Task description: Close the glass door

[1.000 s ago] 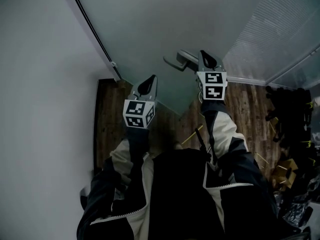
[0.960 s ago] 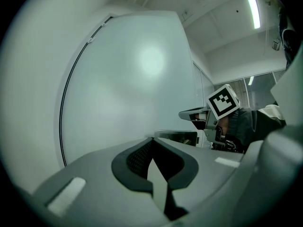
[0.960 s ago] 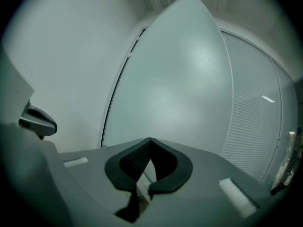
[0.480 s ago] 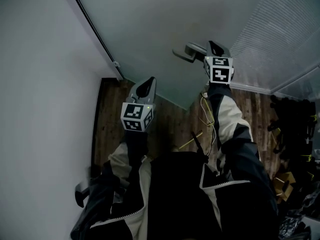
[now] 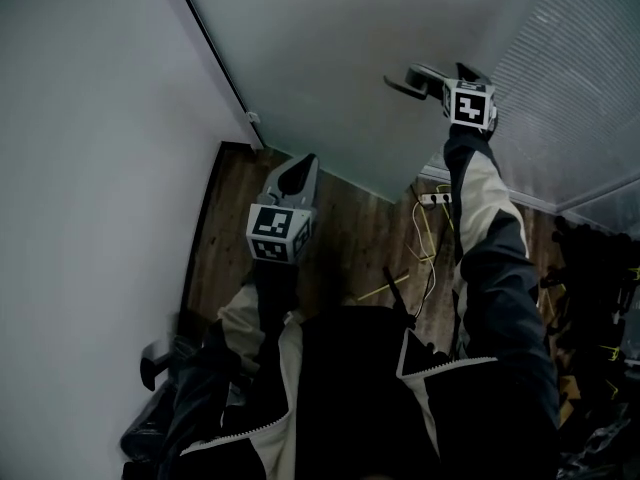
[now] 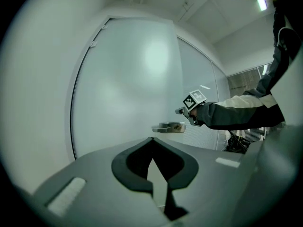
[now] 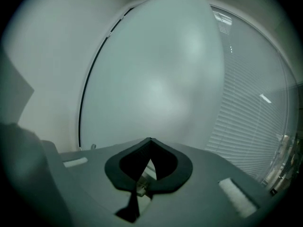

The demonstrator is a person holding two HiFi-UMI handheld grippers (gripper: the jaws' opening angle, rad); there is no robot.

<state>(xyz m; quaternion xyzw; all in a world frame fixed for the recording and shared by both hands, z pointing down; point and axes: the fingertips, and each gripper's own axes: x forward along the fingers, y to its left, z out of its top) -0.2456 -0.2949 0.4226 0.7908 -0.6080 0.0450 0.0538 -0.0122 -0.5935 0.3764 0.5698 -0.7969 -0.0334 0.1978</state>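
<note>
The frosted glass door fills the top of the head view, with its metal lever handle at the upper right. My right gripper reaches out at arm's length and is shut on that handle; in the right gripper view a bit of metal shows between the shut jaws. My left gripper hangs lower, off the door, shut on nothing. The left gripper view shows its shut jaws, the handle and the right gripper beyond them.
A white wall with a black door frame strip runs along the left. A glass partition with blinds stands to the right. On the wooden floor lie a power strip with yellow cable and dark clutter.
My right gripper has travelled up and to the right with the handle, arm stretching out, and the door has swung away with it. The left gripper has barely moved.
</note>
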